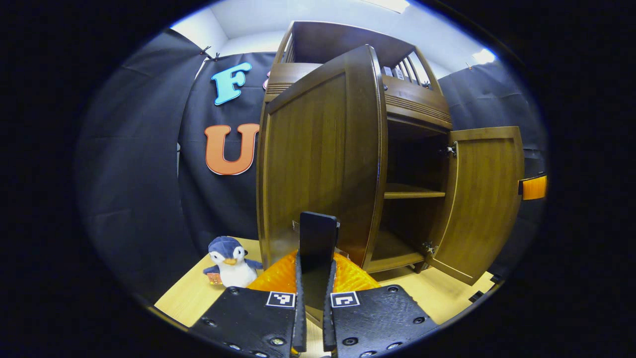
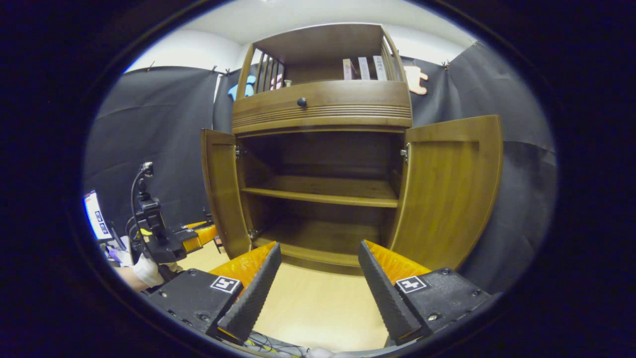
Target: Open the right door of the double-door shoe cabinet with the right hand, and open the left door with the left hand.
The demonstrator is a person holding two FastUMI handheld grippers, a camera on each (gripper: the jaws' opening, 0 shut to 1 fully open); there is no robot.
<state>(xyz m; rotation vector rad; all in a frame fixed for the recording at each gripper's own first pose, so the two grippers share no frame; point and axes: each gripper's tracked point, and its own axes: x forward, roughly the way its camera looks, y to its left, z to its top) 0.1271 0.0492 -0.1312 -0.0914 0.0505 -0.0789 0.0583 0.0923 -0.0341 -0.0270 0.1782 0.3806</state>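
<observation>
- With both doors swung out, task judged nearly done; only release of left door apparently left.
- Cabinet [image 2: 323, 149]: frame centre in right gripper view; shelves bare.
- Right door [image 2: 447, 189]: wide open, right of centre.
- Left door [image 1: 318, 159]: open, frame centre in left gripper view.
- Left gripper [image 1: 312, 298]: lower centre, fingers nearly closed, apparently pinching door's lower edge.
- Right gripper [image 2: 318, 288]: lower centre, spread wide, holding nothing.
- Penguin [image 1: 231, 262]: lower left, on table [image 1: 198, 293].

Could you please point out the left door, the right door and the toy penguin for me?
left door [image 1: 318, 164], left gripper view, middle of its panel.
right door [image 2: 447, 194], right gripper view, inner face.
toy penguin [image 1: 231, 263], left gripper view, its belly.
</observation>
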